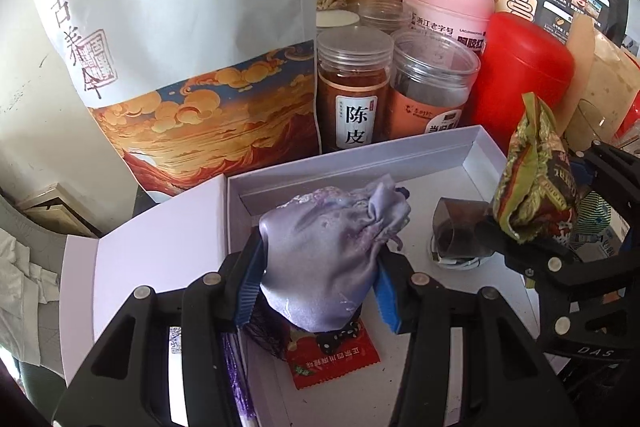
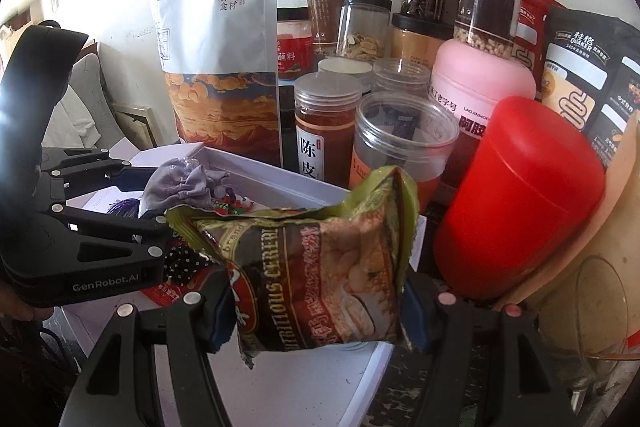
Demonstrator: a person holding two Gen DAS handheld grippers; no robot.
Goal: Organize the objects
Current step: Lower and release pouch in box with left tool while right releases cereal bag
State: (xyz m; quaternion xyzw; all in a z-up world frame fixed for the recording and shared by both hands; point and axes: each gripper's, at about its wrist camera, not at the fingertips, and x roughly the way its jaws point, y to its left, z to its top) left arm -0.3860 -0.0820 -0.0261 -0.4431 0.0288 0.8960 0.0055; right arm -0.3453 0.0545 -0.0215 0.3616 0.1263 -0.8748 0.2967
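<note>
Cluttered jar shelf behind white box: left gripper clamps lilac pouch, right gripper clamps cereal packet. Lower both inside walls, clear of red sachet, before release.

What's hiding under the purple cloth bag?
Under the purple cloth bag, held in the left gripper, a red sachet lies in the white box, with something black with white dots. The bag covers their upper parts.

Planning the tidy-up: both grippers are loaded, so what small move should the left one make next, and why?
Probably lower the left gripper slightly and release the lilac pouch into the white box: it hangs over the box floor, just above a red sachet.
</note>
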